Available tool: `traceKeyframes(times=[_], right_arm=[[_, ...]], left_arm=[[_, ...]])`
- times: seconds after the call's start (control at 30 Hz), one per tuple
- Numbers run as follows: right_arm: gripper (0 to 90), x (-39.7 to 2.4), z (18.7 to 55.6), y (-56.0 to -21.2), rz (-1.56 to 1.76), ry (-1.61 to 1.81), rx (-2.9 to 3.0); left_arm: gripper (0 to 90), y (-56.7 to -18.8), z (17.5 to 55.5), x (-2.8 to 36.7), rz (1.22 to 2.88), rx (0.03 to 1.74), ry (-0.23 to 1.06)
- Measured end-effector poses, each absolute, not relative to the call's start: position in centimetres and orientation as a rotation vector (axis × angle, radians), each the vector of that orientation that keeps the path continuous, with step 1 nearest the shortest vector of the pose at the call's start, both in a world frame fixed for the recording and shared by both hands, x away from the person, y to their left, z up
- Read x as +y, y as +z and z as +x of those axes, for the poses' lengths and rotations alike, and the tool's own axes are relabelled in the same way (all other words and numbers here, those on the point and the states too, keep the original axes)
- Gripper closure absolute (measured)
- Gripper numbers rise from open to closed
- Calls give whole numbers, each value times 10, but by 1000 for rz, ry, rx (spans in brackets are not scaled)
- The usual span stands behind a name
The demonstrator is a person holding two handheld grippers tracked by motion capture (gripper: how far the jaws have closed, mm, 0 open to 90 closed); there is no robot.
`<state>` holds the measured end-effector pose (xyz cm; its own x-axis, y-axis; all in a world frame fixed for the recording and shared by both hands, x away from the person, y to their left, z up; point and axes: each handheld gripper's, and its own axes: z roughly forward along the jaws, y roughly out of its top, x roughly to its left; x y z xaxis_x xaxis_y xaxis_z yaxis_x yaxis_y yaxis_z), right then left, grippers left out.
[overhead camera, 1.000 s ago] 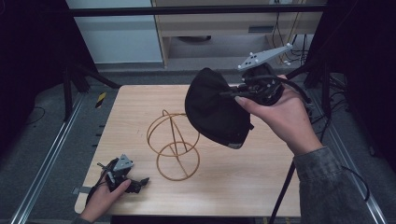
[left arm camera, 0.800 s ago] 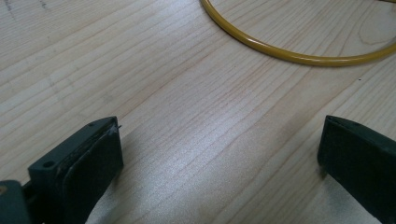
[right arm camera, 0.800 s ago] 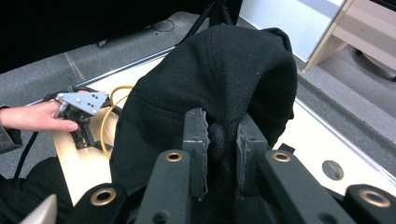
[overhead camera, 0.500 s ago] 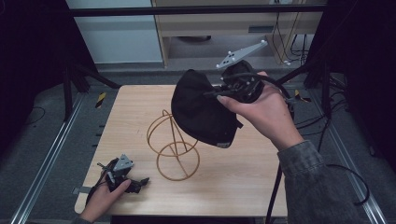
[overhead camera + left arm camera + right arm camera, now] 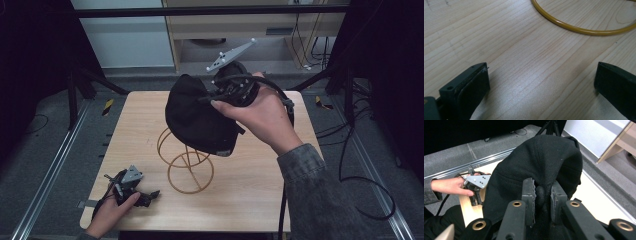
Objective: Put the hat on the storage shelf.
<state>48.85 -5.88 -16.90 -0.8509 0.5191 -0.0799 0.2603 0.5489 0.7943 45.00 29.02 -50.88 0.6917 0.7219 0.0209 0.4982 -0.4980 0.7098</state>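
Black cap (image 5: 200, 117), one, pinched by right gripper (image 5: 541, 202); left gripper (image 5: 541, 85) spread beside one wire stand (image 5: 187, 162).

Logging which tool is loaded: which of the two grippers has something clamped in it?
The right gripper: its jaws pinch a fold of the black cap. The left gripper rests open on the table.

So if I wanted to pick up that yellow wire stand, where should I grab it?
Probably the thin upper loop of the yellow wire stand, coming down from above. It stands upright on the wooden table, so its flat base ring leaves little room underneath for jaws, while the raised wire is slim enough to pinch.
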Motion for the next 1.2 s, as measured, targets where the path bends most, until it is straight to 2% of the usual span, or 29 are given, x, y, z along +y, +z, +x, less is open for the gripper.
traceKeyframes(times=[0.37,1.2], right_arm=[[778,-37,492,-170,610,1192,2516],[769,11,507,-198,582,1069,2601]], left_arm=[[0,-509,450,290,2203,929,413],[0,-509,450,290,2204,928,412]])
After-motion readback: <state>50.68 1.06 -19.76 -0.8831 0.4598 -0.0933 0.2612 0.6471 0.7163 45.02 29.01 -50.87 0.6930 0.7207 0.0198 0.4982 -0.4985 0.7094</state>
